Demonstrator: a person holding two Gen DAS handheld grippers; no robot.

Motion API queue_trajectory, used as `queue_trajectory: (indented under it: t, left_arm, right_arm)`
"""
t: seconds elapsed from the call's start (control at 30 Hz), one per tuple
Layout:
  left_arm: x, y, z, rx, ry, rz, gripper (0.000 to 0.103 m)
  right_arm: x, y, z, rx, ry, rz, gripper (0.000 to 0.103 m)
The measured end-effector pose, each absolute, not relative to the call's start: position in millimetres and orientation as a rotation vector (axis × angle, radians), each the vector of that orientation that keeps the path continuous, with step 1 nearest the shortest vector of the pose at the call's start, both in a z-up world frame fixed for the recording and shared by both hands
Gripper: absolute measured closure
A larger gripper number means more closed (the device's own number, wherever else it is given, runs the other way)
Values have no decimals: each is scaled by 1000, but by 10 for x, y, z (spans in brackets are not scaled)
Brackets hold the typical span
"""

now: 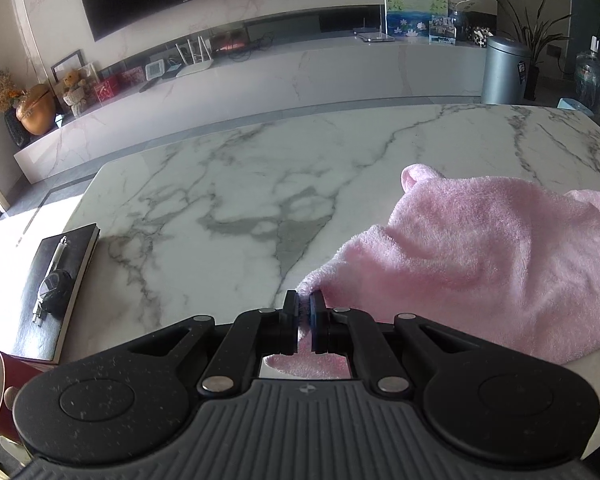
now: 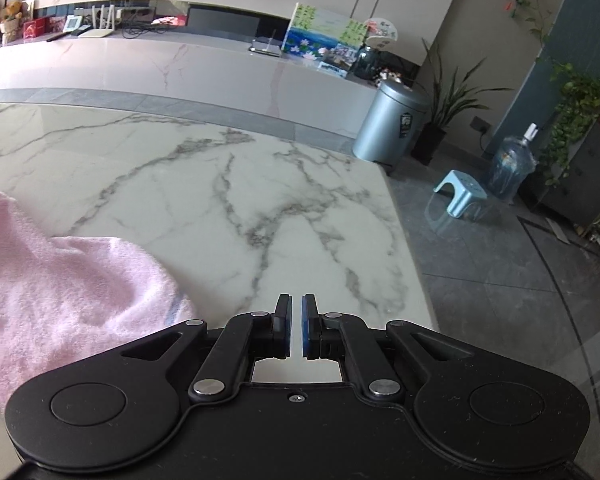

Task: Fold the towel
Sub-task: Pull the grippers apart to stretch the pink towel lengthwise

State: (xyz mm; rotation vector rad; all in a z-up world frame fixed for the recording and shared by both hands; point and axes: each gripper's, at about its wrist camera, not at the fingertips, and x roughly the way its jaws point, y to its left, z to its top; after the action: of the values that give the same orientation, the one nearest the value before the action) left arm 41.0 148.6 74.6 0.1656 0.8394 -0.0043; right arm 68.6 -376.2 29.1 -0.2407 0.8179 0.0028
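Observation:
A pink fluffy towel (image 1: 472,256) lies bunched on the white marble table (image 1: 228,200), right of centre in the left wrist view. My left gripper (image 1: 304,300) is shut on the towel's near left corner, with pink cloth showing between and behind the fingers. In the right wrist view the towel (image 2: 60,292) lies at the left. My right gripper (image 2: 296,304) is nearly closed with a narrow gap, holds nothing, and sits over bare marble to the right of the towel.
A black notebook (image 1: 60,280) with a pen and a small black object lies at the table's left edge. A red mug (image 1: 4,388) stands at the near left. The table's right edge (image 2: 404,240) drops to the floor, with a bin and stool beyond.

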Motion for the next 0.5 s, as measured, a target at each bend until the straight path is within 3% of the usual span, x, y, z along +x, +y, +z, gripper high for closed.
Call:
queue_trajectory:
  t: [0.13,0.2,0.27,0.5]
  left_arm:
    - [395,1511,757,179,841,-7,99]
    - [393,1542,772,178,840,-5,99]
    - [394,1575,790,172,839,-2,99]
    - [382,1577,885,172,815,-14,99]
  right_arm:
    - [506,-3412,182,-236,844,241,94]
    - [365,-3220,112,-287,857,347,82]
    - [206,-3034,23,-348,869,460,60]
    - [-32,-2760,-265,-477,953,594,56]
